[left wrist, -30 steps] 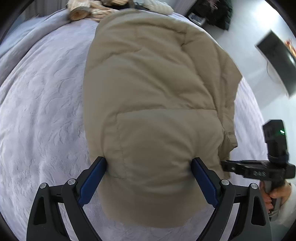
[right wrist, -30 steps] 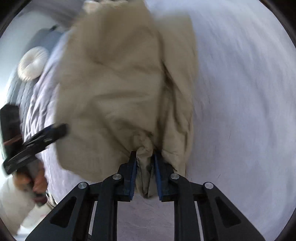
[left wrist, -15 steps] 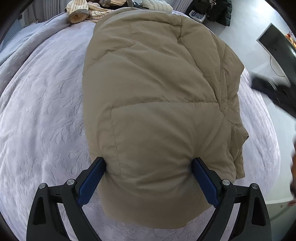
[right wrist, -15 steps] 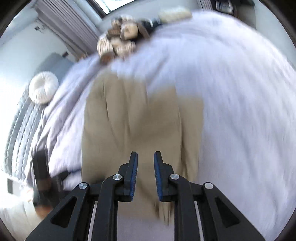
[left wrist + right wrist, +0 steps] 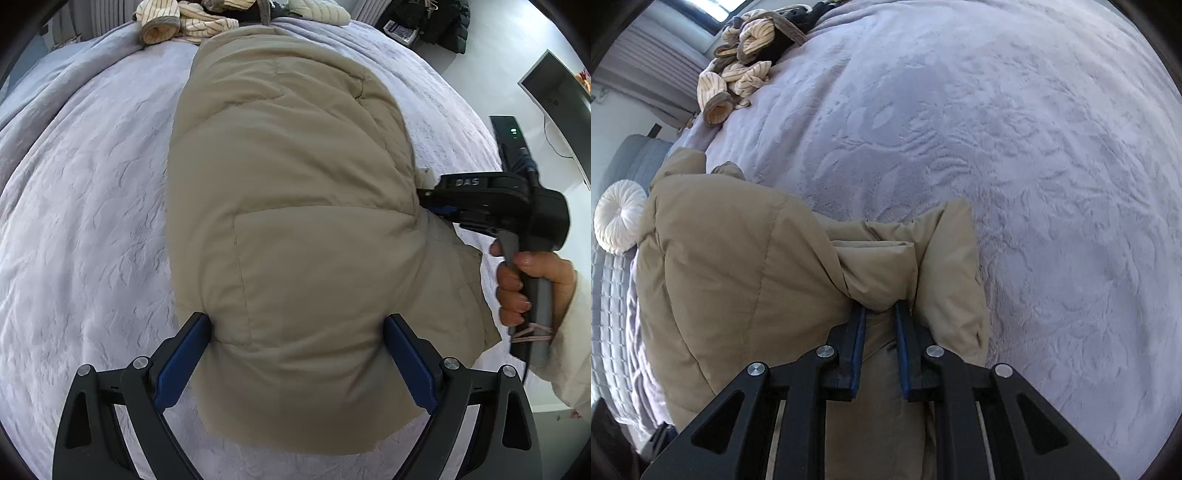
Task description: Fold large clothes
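A big tan puffy coat (image 5: 295,221) lies folded on the purple bed (image 5: 92,221). The left hand-held gripper (image 5: 297,362) is spread wide, with one finger on each side of the coat's near end. The right hand-held gripper (image 5: 879,314) pinches a fold of the coat at its side. Striped clothes (image 5: 181,20) sit far back.

jacket (image 5: 295,206) on bed (image 5: 85,221); clothes pile (image 5: 184,18) behind it | right gripper (image 5: 879,314) at its right edge
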`<action>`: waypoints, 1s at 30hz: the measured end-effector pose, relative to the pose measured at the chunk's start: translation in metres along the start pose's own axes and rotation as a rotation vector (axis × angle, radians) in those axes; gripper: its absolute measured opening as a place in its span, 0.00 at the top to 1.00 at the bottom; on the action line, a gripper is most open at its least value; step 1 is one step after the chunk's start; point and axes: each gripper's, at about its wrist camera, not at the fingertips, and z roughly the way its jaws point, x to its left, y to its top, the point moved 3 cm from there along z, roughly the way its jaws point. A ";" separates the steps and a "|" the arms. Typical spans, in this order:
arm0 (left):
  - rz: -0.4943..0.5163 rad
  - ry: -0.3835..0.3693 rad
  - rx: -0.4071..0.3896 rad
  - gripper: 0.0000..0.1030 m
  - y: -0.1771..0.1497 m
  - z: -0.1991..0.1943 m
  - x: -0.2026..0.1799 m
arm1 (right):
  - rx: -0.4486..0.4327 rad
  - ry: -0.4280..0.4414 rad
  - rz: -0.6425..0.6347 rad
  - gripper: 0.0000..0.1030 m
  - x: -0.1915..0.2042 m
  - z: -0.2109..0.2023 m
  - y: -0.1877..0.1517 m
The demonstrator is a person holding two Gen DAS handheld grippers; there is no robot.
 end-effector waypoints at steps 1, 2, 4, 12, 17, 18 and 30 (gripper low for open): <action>-0.003 0.000 0.004 0.09 0.000 0.000 0.001 | 0.006 -0.001 -0.003 0.85 0.001 -0.004 0.000; -0.005 0.000 0.006 0.09 0.001 0.002 0.001 | 0.008 -0.002 -0.007 0.85 0.001 -0.001 0.001; -0.007 0.001 0.008 0.09 0.002 0.002 0.002 | 0.012 -0.008 -0.012 0.85 -0.001 -0.005 0.000; -0.023 -0.002 0.010 0.09 0.001 0.002 0.008 | 0.025 -0.063 -0.025 0.80 -0.004 -0.025 -0.014; -0.046 -0.004 0.011 0.09 0.001 0.004 0.017 | 0.040 -0.107 -0.057 0.80 -0.003 -0.044 -0.031; -0.054 -0.003 0.011 0.09 0.001 0.003 0.019 | 0.043 -0.111 -0.058 0.80 -0.003 -0.048 -0.034; -0.101 0.031 0.020 0.09 -0.014 -0.034 0.023 | 0.094 -0.088 -0.060 0.70 0.000 -0.101 -0.097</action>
